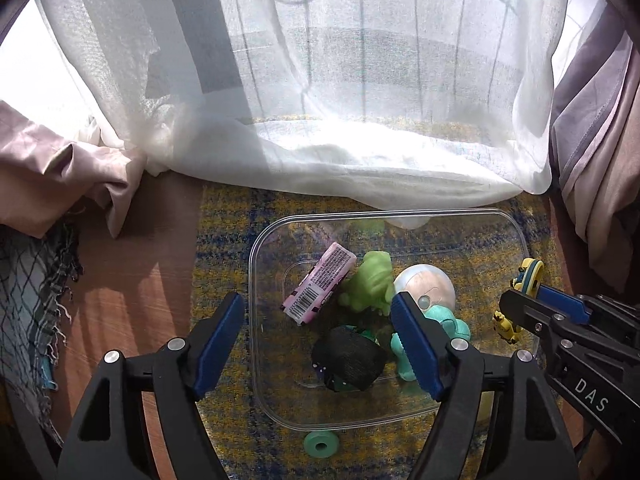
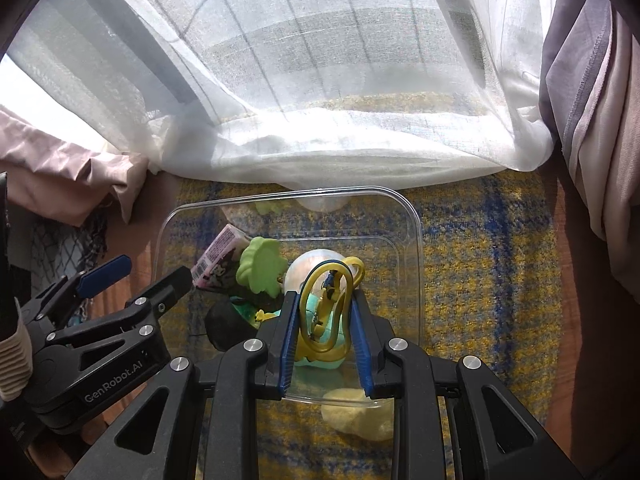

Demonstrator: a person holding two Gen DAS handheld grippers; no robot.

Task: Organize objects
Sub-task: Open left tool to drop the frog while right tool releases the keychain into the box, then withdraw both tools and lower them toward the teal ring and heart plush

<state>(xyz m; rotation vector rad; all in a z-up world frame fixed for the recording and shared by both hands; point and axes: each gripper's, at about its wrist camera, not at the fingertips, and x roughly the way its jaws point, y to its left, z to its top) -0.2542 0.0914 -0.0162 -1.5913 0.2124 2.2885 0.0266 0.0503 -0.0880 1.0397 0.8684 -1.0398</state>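
A white sheer curtain [image 1: 320, 92] fills the upper half of both views, with pinkish drapes [image 1: 60, 168] bunched at the left edge. Below it a yellow-and-blue woven rug [image 2: 480, 264] covers the wooden floor [image 1: 132, 280].

On the rug sits a clear plastic bin [image 1: 256, 320], centre frame in the left wrist view. Inside it lie a black pouch [image 1: 348, 358] at the lower middle, a lime-green frog toy [image 1: 370, 284] above it, a pink barcoded packet [image 1: 320, 288] leaning at the upper left, a clear dome-shaped piece [image 1: 426, 282] at the right and a mint-green figure [image 1: 454, 326] just below the dome.

The left gripper [image 1: 318, 314] hangs over the bin with its blue pads spread wide and nothing between them. The right gripper [image 2: 326, 316], low in the centre of the right wrist view, is clamped on a yellow toy [image 2: 328, 304] with looping yellow bands, held above the bin's near right part.

A small mint ring [image 1: 321, 445] lies on the rug just outside the bin's near wall, at the bottom centre of the left wrist view.
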